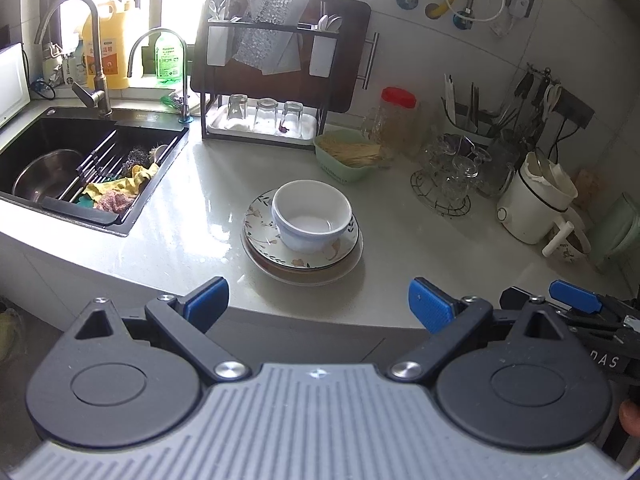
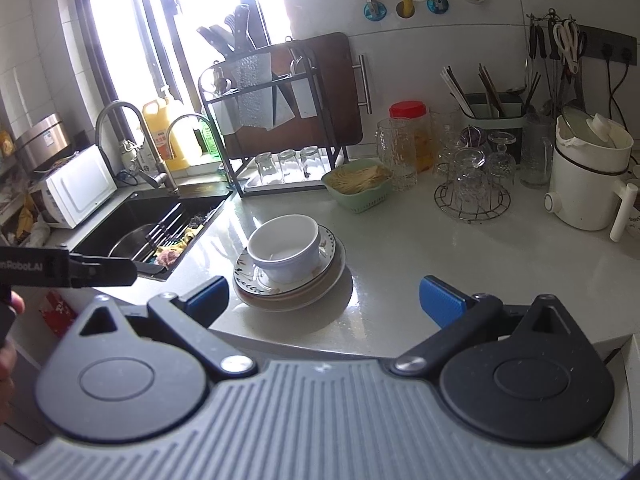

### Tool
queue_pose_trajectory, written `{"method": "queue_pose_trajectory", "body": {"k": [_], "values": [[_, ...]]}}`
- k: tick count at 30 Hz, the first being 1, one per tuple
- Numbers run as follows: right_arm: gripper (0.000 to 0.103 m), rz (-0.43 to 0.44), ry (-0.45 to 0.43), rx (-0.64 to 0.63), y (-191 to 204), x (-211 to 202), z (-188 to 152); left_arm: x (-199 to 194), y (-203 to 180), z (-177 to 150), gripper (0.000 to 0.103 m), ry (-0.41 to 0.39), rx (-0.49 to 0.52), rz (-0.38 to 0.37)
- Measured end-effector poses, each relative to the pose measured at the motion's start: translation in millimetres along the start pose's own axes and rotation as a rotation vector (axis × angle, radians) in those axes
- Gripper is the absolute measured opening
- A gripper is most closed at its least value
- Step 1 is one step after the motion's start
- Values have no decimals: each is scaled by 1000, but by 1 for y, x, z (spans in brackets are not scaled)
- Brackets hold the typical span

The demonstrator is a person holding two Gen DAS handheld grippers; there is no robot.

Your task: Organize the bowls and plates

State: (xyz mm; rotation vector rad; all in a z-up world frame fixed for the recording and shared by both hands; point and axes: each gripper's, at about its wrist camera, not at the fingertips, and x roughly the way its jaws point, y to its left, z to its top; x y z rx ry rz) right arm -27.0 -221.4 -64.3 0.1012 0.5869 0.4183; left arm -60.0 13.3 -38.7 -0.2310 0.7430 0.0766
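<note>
- we see a white bowl [image 1: 311, 215] sitting upright in the middle of a stack of plates [image 1: 302, 242] on the pale countertop [image 1: 192, 216]
- bowl is plain white, deep, nothing visible inside except a glossy bottom
- top plate [image 2: 326, 246] is white with a leaf and flower print and a dark rim line; under it a brownish plate, then a wider white one at the bottom
- stack sits near the counter's front edge, between the black sink [image 1: 60, 148] and the wire glass rack [image 1: 444, 192], green basket [image 1: 346, 154] behind it
- left gripper [image 1: 318, 304] fingers spread wide, holding nothing, short of the stack
- right gripper [image 2: 324, 300] also spread, nothing held, stack just ahead of its left blue pad
</note>
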Motion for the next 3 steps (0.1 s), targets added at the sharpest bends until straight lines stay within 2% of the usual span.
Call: {"method": "queue_pose_trajectory", "body": {"k": [3], "values": [[103, 3, -5, -2, -1, -1, 0, 1, 0, 3, 98, 1, -2, -7]]}}
